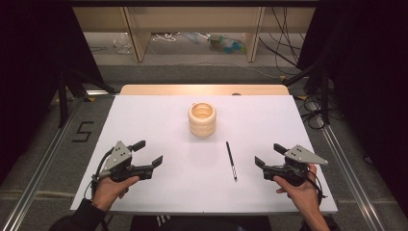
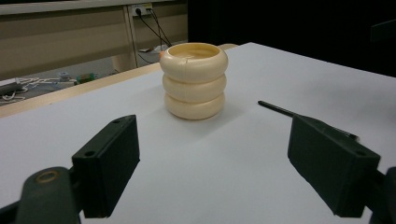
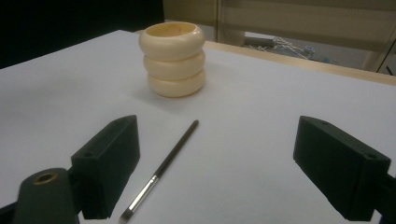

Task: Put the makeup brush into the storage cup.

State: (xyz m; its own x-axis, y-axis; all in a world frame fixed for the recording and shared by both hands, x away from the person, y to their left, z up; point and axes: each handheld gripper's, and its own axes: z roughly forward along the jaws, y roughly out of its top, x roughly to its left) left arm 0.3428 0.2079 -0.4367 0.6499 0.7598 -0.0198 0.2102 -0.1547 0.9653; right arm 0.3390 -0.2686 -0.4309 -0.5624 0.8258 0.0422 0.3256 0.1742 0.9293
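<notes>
1. Fingers point(image 2: 109, 165) of the left gripper point(image 1: 146, 154) stand wide apart with nothing between them, held low over the near left part of the white table point(image 1: 159, 187).
2. The left hand point(image 1: 109, 188) grips its tool from below, a dark sleeve point(image 1: 79, 219) entering at the bottom edge.
3. At the table's middle, toward the far side, a cream holder point(image 1: 202, 119) of three stacked rings stands upright, its mouth open to the ceiling; in both gripper views it sits ahead of the jaws, well apart from them.
4. Right of centre, a thin brush point(image 1: 231, 160) lies flat on the table, nearer the person than the holder and apart from it, its metal-collared end pointing toward the near edge; in the right gripper view that end lies just beside the left-hand jaw.
5. The right gripper point(image 1: 267, 155), steadied by the right hand point(image 1: 300, 190), hovers near the brush's right, jaws spread wide and empty.
</notes>
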